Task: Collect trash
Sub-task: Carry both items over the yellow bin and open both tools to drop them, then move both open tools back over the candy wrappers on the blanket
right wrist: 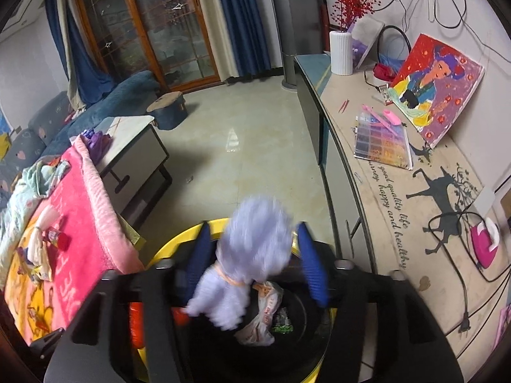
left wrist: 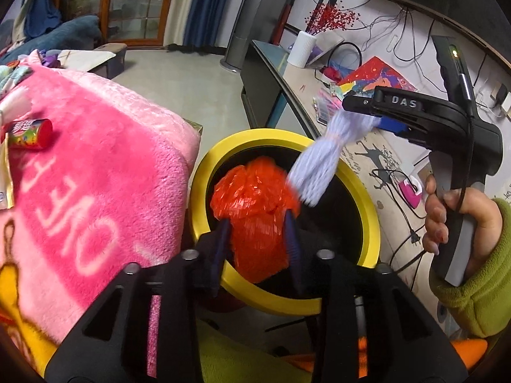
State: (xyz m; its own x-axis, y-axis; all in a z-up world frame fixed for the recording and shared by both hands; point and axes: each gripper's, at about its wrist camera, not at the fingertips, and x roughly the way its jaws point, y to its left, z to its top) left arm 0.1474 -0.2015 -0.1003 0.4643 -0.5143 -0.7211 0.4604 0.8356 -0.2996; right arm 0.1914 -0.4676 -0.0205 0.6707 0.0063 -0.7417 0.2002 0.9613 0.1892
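**Two scraps over the yellow bin**

A crumpled red plastic bag point(left wrist: 254, 210) sits between the left gripper point(left wrist: 259, 226)'s blue fingers point(left wrist: 292, 236), over the mouth of the yellow-rimmed bin point(left wrist: 367, 223). The fingers are spread, and the bag seems to lie loose between them rather than pinched, though blur makes that uncertain. Beside it a pale lilac bundle of strands point(right wrist: 252, 249), tied at its middle, hangs blurred between the right gripper point(right wrist: 255, 258)'s parted fingers point(right wrist: 311, 265) above the same bin; the pads do not appear to press on it. A crumpled wrapper point(right wrist: 265, 322) lies inside the bin. Left of the bin a pink blanket point(left wrist: 95, 175) carries a small red can point(left wrist: 30, 134). To the right runs a long desk point(right wrist: 383, 191) with a painting point(right wrist: 437, 89) propped on it.
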